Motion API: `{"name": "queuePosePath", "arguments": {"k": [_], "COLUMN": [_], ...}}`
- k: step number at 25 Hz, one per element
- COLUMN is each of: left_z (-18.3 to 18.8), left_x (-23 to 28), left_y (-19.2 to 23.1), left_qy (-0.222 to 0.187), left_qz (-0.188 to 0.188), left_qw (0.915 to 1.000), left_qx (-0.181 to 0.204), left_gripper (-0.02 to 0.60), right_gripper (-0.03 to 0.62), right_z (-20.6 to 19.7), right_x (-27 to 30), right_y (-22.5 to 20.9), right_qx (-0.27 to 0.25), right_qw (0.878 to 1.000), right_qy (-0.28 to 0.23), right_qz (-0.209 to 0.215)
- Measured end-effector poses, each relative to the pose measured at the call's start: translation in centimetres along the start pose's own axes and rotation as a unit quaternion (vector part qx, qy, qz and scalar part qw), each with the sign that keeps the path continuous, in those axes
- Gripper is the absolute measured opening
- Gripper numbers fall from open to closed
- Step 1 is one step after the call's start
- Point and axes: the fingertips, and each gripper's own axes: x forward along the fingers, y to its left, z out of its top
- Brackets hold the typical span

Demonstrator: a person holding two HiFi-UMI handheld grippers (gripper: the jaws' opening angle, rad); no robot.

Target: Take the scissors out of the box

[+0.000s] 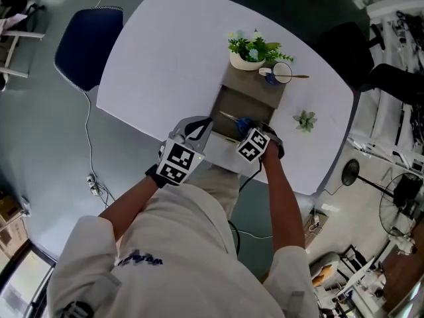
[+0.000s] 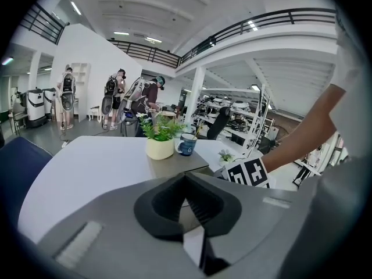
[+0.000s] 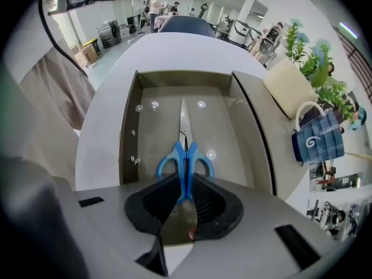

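Scissors with blue handles [image 3: 185,163] lie in an open grey-brown box [image 3: 129,127], blades pointing to its far wall. My right gripper [image 3: 185,182] points straight down into the box and is shut on the handles where the two loops meet. From above, the scissors [image 1: 242,122] show just beyond that gripper [image 1: 250,132]. My left gripper [image 1: 201,130] is at the box's near left corner [image 1: 217,108], jaws shut. In its own view the left gripper [image 2: 186,179] shows nothing clear between the pads, and I cannot tell whether it pinches the box wall.
The box's lid [image 1: 255,85] lies flat at the far side, carrying a potted plant [image 1: 250,52] and a blue mug [image 1: 278,73]. A small green plant [image 1: 305,120] sits on the white table [image 1: 165,52]. A blue chair [image 1: 86,42] stands left. People stand far off.
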Motion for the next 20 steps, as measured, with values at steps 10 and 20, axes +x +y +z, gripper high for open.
{"name": "queuePosePath", "arguments": {"k": [10, 20], "left_z": [0.7, 0.6], "left_x": [-1.4, -2.6], "left_y": [0.4, 0.2], "left_qy": [-0.006, 0.0], "left_qz": [0.007, 0.0], "left_qw": [0.9999, 0.9998], "left_qx": [0.004, 0.021], "left_gripper": [0.002, 0.002], "right_gripper": [0.078, 0.078], "right_z": [-0.7, -0.4], "right_x": [-0.2, -1.4], "right_y": [-0.8, -0.7], "right_qx": [0.15, 0.285], "right_qw": [0.988, 0.955], "right_qy": [-0.021, -0.064], "right_qz": [-0.027, -0.045]}}
